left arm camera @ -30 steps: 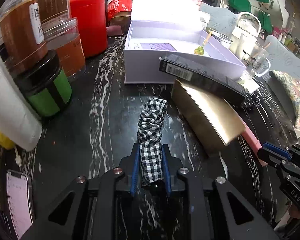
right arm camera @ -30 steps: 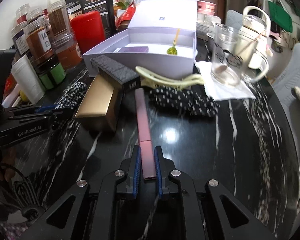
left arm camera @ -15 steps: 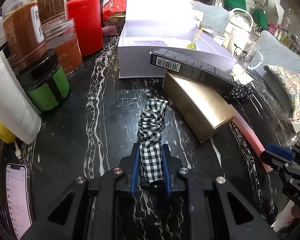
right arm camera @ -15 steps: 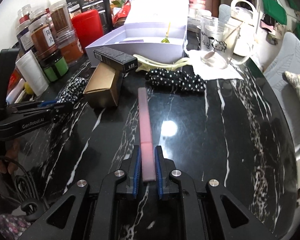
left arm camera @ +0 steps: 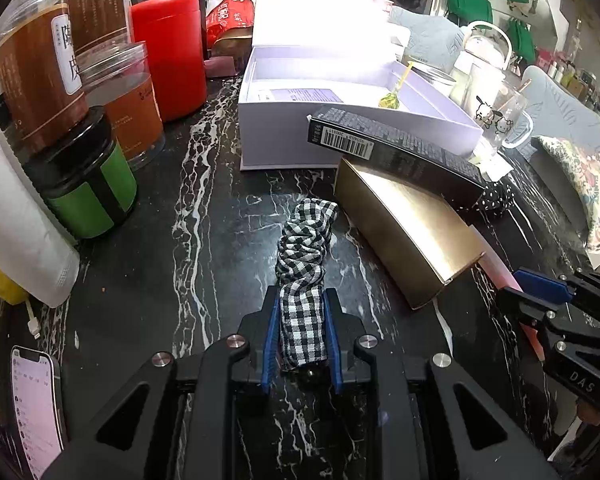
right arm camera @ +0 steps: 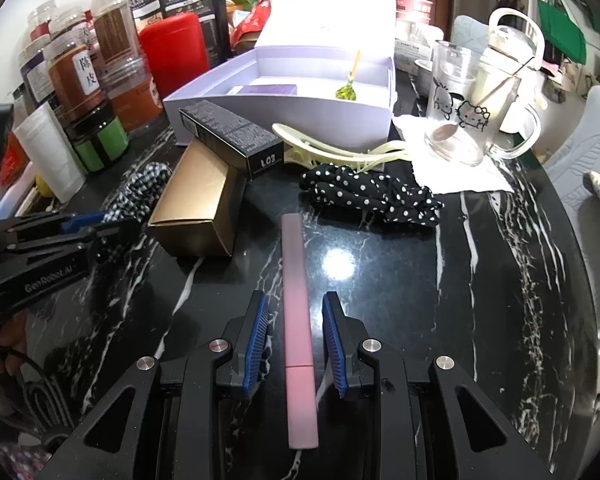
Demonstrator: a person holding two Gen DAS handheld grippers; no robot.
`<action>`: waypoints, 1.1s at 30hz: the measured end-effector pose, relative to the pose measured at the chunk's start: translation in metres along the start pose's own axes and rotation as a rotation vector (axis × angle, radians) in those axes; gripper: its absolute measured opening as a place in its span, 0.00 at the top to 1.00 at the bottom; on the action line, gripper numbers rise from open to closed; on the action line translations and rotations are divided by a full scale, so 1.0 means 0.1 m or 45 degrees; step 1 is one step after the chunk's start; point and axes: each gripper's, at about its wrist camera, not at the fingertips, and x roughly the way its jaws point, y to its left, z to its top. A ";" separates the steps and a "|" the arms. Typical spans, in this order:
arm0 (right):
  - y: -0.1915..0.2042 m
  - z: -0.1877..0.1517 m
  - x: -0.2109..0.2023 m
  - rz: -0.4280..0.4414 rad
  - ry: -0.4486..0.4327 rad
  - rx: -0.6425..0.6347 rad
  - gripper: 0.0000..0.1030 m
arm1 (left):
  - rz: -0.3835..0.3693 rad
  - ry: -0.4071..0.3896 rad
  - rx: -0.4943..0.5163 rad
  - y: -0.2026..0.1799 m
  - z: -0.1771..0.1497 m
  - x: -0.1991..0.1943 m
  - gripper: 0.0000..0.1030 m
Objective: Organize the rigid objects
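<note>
Right gripper: its jaws have just been opening; the blue pads now stand apart with a gap on each side of the long, slim pink rigid stick, which lies flat on the black white-veined marble tabletop between them, no longer pinched.
Step in hand: by my reading, setting the pink stick down. To do it well, open wider before backing off and draw straight back along the stick's length, so neither pad drags it askew.
Left gripper: clamped on the near end of the black-and-white checked fabric scrunchie, whose far end rests on the tabletop.
Advice, left: keep that hand quiet while the right one clears; the scrunchie is soft and will trail if tugged.
Gold rectangular cardboard box: just left of the stick's far end; a sideways swing would knock it.
Black slim carton with a barcode: leans across the gold box's top, so it may slide off if that box is jolted.
Black white-dotted fabric scrunchie: just beyond the stick's tip.
Open lilac cardboard gift box: farthest back, mostly bare inside; a likely home for rigid pieces, though that is a guess.
</note>
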 end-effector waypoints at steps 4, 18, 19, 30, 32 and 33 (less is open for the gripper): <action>0.03 -0.01 0.02 -0.021 -0.020 -0.031 0.80 | 0.008 0.005 0.000 -0.01 0.02 0.00 0.80; -0.01 -0.07 -0.21 -0.045 -0.080 -0.020 0.87 | 0.017 -0.085 -0.039 -0.01 0.04 -0.26 0.82; -0.01 -0.08 -0.22 -0.047 -0.084 -0.020 0.87 | 0.016 -0.092 -0.042 -0.02 0.03 -0.29 0.82; 0.00 -0.22 -0.50 -0.069 -0.154 0.004 0.87 | -0.007 -0.158 -0.070 0.00 -0.07 -0.60 0.82; 0.02 -0.23 -0.57 -0.070 -0.172 0.006 0.87 | -0.017 -0.166 -0.074 0.02 -0.08 -0.65 0.82; 0.03 -0.24 -0.60 -0.070 -0.179 0.008 0.87 | -0.021 -0.169 -0.079 0.04 -0.08 -0.68 0.82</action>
